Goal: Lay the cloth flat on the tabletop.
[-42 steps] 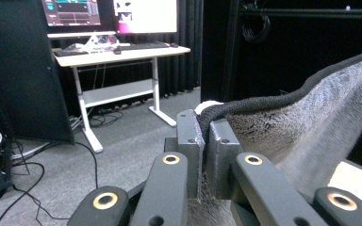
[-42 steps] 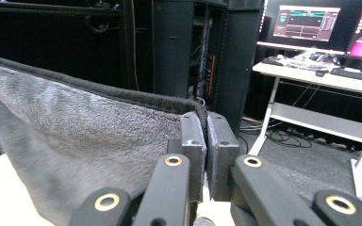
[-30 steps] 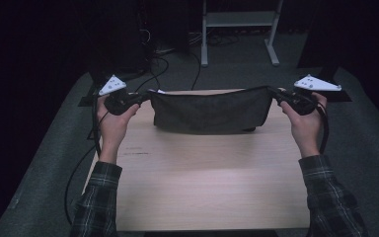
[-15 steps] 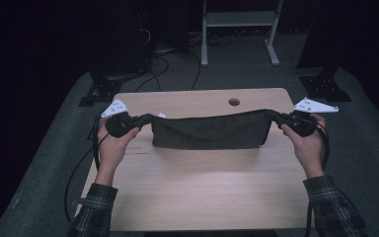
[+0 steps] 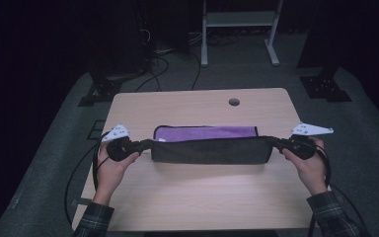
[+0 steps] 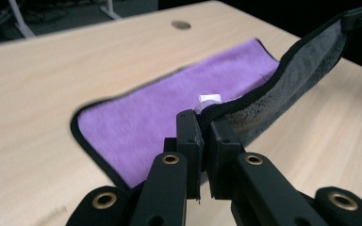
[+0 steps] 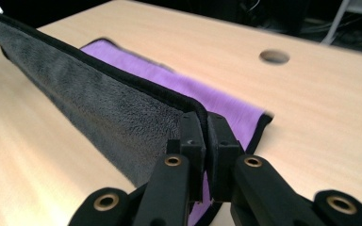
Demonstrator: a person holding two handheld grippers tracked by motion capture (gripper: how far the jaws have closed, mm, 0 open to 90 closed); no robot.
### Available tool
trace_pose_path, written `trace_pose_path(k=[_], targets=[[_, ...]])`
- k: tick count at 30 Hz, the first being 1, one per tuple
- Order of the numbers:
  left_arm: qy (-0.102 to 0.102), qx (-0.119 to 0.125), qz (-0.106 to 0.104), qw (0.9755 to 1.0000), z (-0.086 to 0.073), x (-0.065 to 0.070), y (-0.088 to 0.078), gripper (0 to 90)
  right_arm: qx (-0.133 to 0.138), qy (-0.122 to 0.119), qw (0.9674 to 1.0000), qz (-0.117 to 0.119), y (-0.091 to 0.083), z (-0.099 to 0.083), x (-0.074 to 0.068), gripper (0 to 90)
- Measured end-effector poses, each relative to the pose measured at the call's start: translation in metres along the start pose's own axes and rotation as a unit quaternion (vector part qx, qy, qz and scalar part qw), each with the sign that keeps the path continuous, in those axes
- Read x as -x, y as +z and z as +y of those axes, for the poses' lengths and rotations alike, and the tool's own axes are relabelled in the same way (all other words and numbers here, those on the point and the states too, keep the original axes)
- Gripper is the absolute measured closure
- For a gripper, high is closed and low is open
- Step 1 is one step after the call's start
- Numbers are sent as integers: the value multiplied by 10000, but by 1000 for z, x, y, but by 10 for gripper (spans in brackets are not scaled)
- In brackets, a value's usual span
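Note:
A cloth [image 5: 209,149] with a grey outer face, purple inner face and black edging is stretched between my two grippers. Its far half lies flat on the wooden table [image 5: 197,197], purple side up [image 5: 205,133]; the near half stands up as a grey flap. My left gripper [image 5: 145,144] is shut on the cloth's left corner [image 6: 212,110], where a small white tag [image 6: 209,99] sticks out. My right gripper [image 5: 276,143] is shut on the right corner [image 7: 195,110]. Both hands sit low, close to the tabletop.
A round cable hole [image 5: 234,102] lies in the table's far side, behind the cloth. Cables [image 5: 79,173] hang off the table's left edge. A white metal stand [image 5: 237,29] and dark equipment bases stand on the floor beyond.
Both hands have come down and toward me with the cloth. The cloth hung dark and free before; now its far half rests on the table with the purple face showing.

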State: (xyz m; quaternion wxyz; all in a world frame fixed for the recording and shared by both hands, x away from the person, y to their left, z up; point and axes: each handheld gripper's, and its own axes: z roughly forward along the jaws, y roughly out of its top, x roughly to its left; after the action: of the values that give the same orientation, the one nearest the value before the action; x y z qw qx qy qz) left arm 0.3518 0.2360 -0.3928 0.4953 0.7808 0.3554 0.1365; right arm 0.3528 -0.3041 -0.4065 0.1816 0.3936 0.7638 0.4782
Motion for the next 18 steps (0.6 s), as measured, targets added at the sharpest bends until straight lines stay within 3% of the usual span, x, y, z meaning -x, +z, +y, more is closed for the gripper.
trace_pose_path(k=[9,18], targets=[[-155,-392,-130,9990,-38,15,-8,851,-353,-124,9989,264,-6,-25,-16,861],[-262,-456,-270,9982,-63,36,-31,851,-385,-200,9977,528,-33,-44,-36,861]])
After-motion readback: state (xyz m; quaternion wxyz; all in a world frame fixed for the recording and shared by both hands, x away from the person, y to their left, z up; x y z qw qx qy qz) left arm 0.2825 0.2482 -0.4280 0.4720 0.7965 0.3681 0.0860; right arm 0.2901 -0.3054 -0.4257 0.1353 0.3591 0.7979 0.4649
